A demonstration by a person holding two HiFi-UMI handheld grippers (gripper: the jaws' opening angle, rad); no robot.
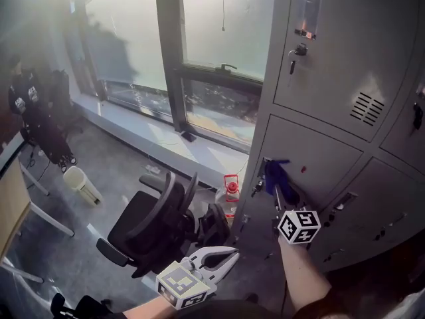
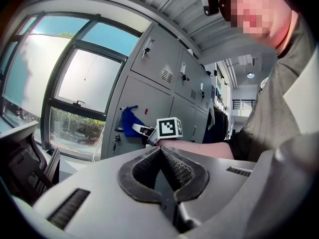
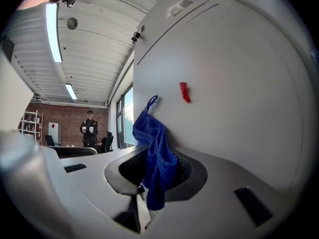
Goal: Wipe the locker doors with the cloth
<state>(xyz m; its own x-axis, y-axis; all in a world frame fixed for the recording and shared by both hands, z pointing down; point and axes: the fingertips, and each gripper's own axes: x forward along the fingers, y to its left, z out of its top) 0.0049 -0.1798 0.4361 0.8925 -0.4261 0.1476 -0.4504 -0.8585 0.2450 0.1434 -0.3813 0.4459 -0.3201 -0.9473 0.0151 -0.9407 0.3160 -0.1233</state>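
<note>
Grey locker doors (image 1: 319,158) fill the right of the head view. My right gripper (image 1: 279,190) is shut on a blue cloth (image 1: 275,174) and holds it against the left part of a middle-row door, near a small red mark (image 1: 303,169). In the right gripper view the cloth (image 3: 155,158) hangs bunched between the jaws of that gripper (image 3: 154,151), touching the door (image 3: 234,103). My left gripper (image 1: 224,258) hangs low, away from the lockers, jaws shut and empty. From the left gripper view, the left gripper (image 2: 160,151) points toward the cloth (image 2: 130,121).
A black office chair (image 1: 159,224) stands just left of the lockers, close to my left gripper. A red and white bottle (image 1: 230,188) sits on the floor by the locker base. Large windows (image 1: 199,32) line the back wall. A person (image 3: 89,128) stands far off.
</note>
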